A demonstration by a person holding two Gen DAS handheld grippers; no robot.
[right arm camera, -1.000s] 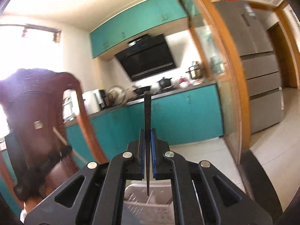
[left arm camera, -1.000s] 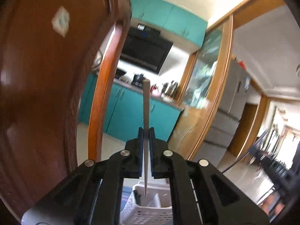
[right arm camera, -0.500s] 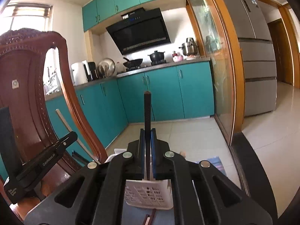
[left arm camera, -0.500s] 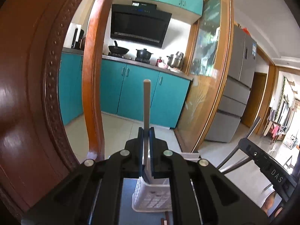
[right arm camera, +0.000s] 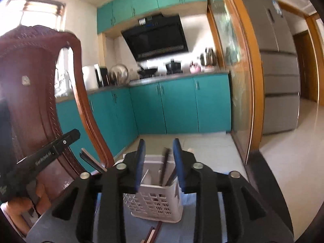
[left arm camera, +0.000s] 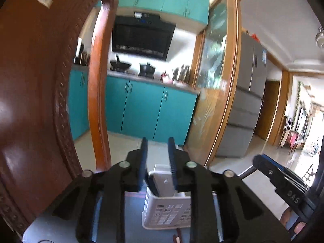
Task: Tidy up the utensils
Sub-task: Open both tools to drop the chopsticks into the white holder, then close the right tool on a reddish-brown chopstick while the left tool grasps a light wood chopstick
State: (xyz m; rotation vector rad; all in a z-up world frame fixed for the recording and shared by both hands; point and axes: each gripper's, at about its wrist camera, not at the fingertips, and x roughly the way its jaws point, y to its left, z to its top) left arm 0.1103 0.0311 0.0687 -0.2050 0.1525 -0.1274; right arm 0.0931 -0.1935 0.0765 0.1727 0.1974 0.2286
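Releasing on both sides: my left gripper and right gripper have just been opening, and nothing is pinched between either pair of pads now. Both empty.

White perforated utensil basket sits dead ahead and just below both sets of fingertips, at 6 o'clock from the gap in each wrist view. Dark chopsticks stand in its right compartment, leaning slightly, top ends showing between my right fingers without touching them. Left view shows a pale divider or flat utensil inside the same basket; can't tell which, too blurred.

More sticks lie flat on the blue-grey table in front of the basket, at 6 o'clock low in frame, long axis running roughly toward the basket, tilted a bit right. My judgement: those are the next pick. They sit nearer the right gripper's centreline, so the right hand has the shorter reach; it needs to back off, dip, and turn so the pads close across the axis.

Carved wooden chair back close at 9 o'clock on the left, watch clearance.
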